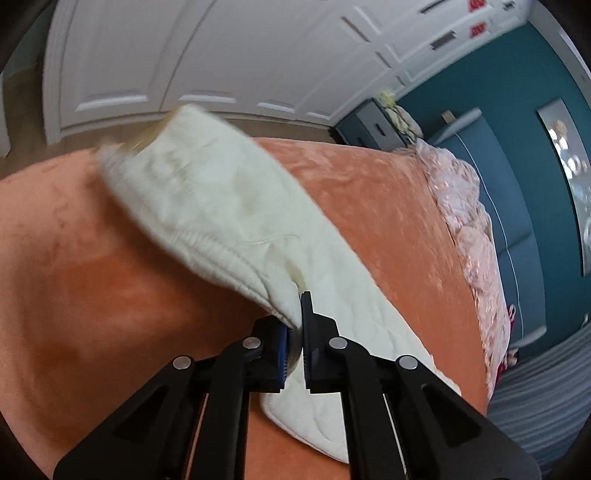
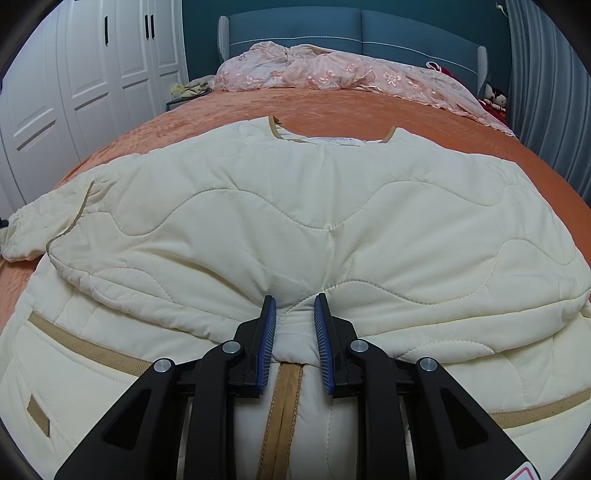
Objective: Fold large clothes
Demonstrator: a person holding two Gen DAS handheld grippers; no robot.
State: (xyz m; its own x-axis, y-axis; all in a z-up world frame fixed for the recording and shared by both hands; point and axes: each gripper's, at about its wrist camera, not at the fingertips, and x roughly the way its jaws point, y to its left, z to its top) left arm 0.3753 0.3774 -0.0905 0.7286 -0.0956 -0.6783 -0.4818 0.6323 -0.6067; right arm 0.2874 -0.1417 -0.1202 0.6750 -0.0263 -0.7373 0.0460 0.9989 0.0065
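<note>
A cream quilted jacket (image 2: pixel 295 214) with tan trim lies on the orange bedspread (image 2: pixel 332 103), collar toward the headboard. My right gripper (image 2: pixel 294 314) is partly open with a bunched fold of the jacket between its blue pads, near the tan front placket. My left gripper (image 1: pixel 297 314) is shut on the cuff of the jacket's sleeve (image 1: pixel 207 206), which is lifted above the bedspread (image 1: pixel 92 258) and stretches away, blurred.
A pink lace cover (image 2: pixel 332 74) lies bunched by the blue headboard (image 2: pixel 354 33). White wardrobe doors (image 2: pixel 74 81) stand on the left, a grey curtain (image 2: pixel 554 92) on the right. A dark nightstand (image 1: pixel 369 125) stands beside the bed.
</note>
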